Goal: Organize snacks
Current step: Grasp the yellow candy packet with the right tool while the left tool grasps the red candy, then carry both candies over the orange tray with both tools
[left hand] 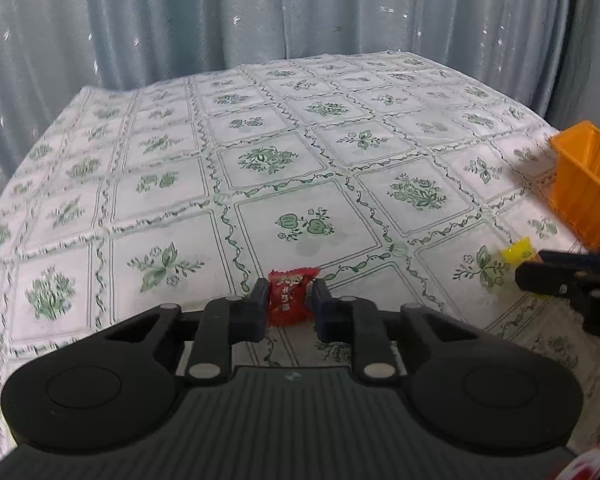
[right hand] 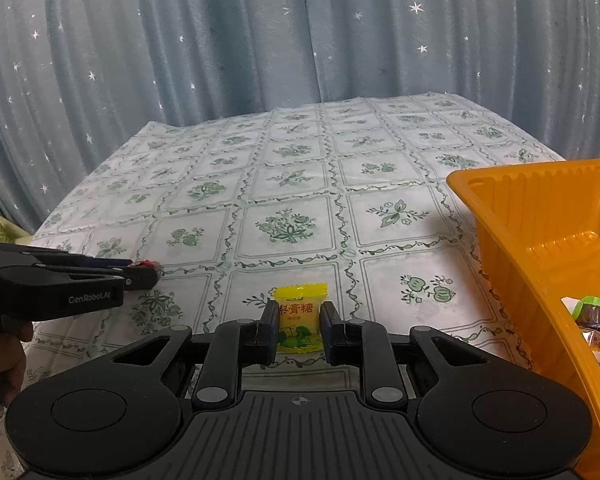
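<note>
Each hand-held gripper pinches one sweet above the tabletop, left [left hand: 290, 304] the red candy [left hand: 291, 299], right [right hand: 299, 322] the yellow candy [right hand: 300, 317], likely bound for the orange tray [right hand: 540, 216] at the right edge.

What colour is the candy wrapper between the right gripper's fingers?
Yellow, with green print low down, on the candy in the right gripper; right wrist view.

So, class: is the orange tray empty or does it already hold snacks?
Not empty: the orange tray holds a few wrapped snacks at its near end; the far end is bare.
</note>
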A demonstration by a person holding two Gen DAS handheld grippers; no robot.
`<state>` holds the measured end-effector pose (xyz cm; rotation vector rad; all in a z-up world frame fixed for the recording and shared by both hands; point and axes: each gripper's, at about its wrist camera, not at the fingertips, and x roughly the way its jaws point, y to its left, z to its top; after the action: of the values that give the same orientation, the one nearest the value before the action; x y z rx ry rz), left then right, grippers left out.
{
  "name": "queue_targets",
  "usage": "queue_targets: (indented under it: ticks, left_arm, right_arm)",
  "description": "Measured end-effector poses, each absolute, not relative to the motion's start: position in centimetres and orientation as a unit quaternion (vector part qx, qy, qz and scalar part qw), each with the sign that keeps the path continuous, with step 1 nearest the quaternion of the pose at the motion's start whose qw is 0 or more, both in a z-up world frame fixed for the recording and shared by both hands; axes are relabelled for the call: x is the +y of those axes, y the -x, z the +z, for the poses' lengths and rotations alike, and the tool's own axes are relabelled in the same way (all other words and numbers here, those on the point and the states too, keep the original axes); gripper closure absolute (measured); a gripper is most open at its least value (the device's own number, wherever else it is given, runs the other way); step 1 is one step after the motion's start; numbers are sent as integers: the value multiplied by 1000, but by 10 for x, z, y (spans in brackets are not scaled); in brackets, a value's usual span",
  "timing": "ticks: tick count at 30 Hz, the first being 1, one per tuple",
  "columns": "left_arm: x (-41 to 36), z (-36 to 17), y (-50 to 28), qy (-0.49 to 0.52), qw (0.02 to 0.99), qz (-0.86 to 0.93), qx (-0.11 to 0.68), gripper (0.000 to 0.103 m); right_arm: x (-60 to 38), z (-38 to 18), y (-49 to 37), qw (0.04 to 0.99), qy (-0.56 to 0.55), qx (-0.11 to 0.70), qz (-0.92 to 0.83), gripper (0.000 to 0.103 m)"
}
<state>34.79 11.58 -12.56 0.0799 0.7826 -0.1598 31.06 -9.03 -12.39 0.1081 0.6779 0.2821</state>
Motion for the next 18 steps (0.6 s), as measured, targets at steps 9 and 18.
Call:
queue_targets:
  ticks: [9, 18]
  left_arm:
    - [104, -108, -323, 23, 916, -45, 399, 86]
    - [68, -70, -265, 39, 926, -50, 373, 86]
  right_arm:
    - [-95, -115, -292, 931, -43, 333, 145, 81]
    - [-117, -89, -239, 931, -30, 334, 142, 81]
